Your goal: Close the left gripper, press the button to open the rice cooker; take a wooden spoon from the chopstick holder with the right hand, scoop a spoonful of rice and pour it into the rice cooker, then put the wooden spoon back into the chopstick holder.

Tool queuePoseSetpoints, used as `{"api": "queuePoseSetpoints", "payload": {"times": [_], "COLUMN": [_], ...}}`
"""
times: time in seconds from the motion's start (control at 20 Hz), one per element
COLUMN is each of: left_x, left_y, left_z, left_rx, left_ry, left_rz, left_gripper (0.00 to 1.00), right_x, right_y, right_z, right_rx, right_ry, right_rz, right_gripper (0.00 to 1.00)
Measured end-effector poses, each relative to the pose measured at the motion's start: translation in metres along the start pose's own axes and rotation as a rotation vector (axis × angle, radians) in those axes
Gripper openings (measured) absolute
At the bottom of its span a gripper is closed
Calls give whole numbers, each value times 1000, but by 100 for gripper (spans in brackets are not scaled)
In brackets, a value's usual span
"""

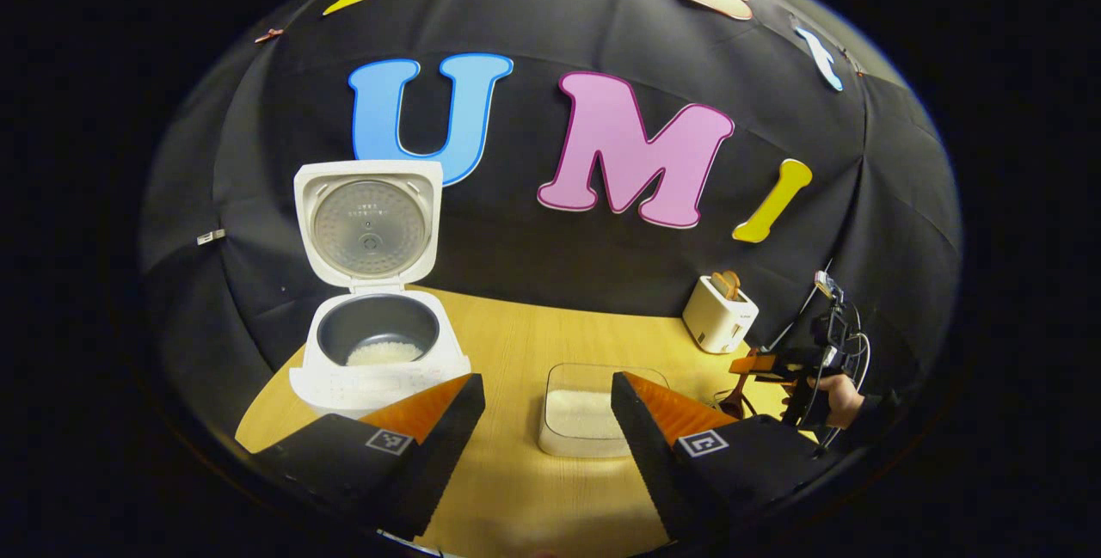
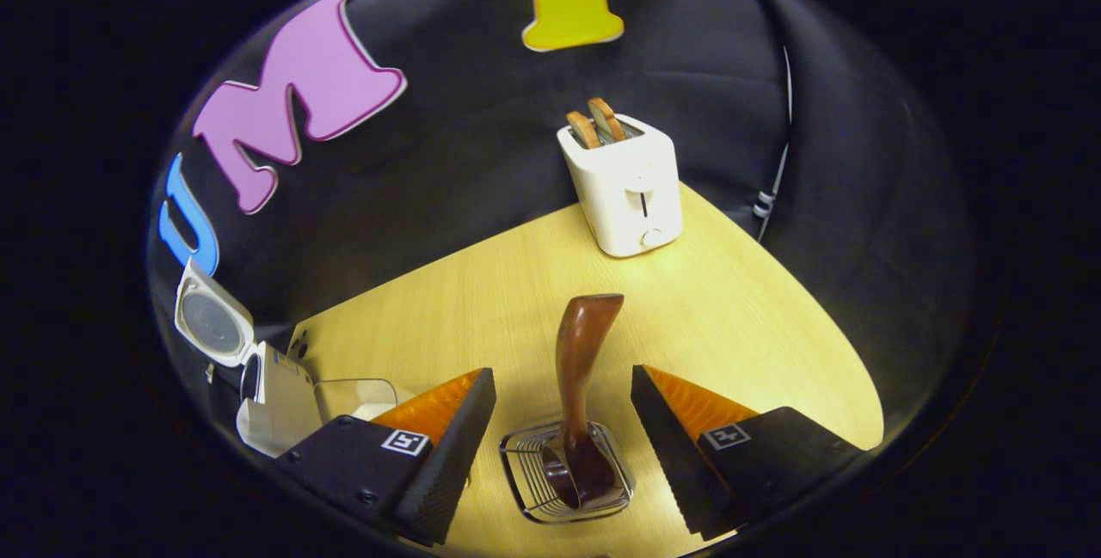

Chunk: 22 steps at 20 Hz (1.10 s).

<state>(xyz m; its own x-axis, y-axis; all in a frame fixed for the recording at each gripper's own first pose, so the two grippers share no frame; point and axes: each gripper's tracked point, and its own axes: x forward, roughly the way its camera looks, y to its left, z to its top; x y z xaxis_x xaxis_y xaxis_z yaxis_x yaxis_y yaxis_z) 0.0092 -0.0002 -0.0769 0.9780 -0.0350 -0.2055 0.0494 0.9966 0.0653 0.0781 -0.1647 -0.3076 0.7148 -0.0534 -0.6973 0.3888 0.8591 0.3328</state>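
Both grippers, left (image 1: 547, 407) and right (image 2: 563, 407), gape; the spoon (image 2: 581, 377) in the holder (image 2: 568, 474) could tip if nudged

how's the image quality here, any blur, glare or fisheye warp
Left gripper view: sharp, evenly lit; the table edge bows strongly, and the rice cooker lid shows only a soft sheen. Right gripper view: the wooden spoon is crisp with a small highlight, the toaster leans from distortion, and the rice cooker is squashed at the rim.
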Motion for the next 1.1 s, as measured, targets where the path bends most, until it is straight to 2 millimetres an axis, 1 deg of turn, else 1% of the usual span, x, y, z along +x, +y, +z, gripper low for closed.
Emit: {"api": "queuePoseSetpoints", "payload": {"times": [0.1,0.25,0.3,0.35,0.4,0.45,0.5,0.55,0.6,0.65,0.7,0.8,0.85,0.9,1.0,1.05,1.1], "left_x": [-2,-2,-3,-4,-4,-6,-7,-9,-13,-16,-15,-14,-14,-13,-12,-11,-10], "left_y": [3,8,11,14,15,15,16,17,19,21,23,27,29,32,39,43,49], "left_z": [-3,-4,-6,-7,-8,-8,-10,-11,-15,-16,-17,-21,-22,-23,-17,-11,-8], "left_rx": [-7,-6,-9,-14,-22,-32,-41,-46,-46,-44,-43,-46,-48,-49,-57,-61,-66], "left_ry": [11,18,22,23,24,22,22,25,27,26,26,29,33,36,33,17,6], "left_rz": [15,33,41,51,58,61,62,62,64,67,67,51,41,29,6,-3,-9], "left_gripper": [96,96,96,96,95,96,96,96,96,96,96,96,95,95,96,96,96], "right_x": [15,35,39,42,43,45,46,47,45,42,43,29,23,13,-6,-15,-25], "right_y": [2,6,7,9,11,12,8,3,0,-2,-5,-9,-8,-7,-4,-4,-3], "right_z": [-7,-28,-32,-32,-32,-33,-33,-33,-32,-32,-32,-21,-14,-3,13,21,28], "right_rx": [2,6,21,34,45,55,49,43,45,44,37,32,42,47,56,47,30], "right_ry": [34,135,151,159,166,174,178,180,185,192,184,137,107,67,7,-24,-52], "right_rz": [10,28,26,27,36,43,26,4,-5,-12,-28,-48,-52,-57,-71,-89,-107], "right_gripper": [97,97,96,89,86,77,71,54,24,27,25,21,7,19,19,7,19]}}
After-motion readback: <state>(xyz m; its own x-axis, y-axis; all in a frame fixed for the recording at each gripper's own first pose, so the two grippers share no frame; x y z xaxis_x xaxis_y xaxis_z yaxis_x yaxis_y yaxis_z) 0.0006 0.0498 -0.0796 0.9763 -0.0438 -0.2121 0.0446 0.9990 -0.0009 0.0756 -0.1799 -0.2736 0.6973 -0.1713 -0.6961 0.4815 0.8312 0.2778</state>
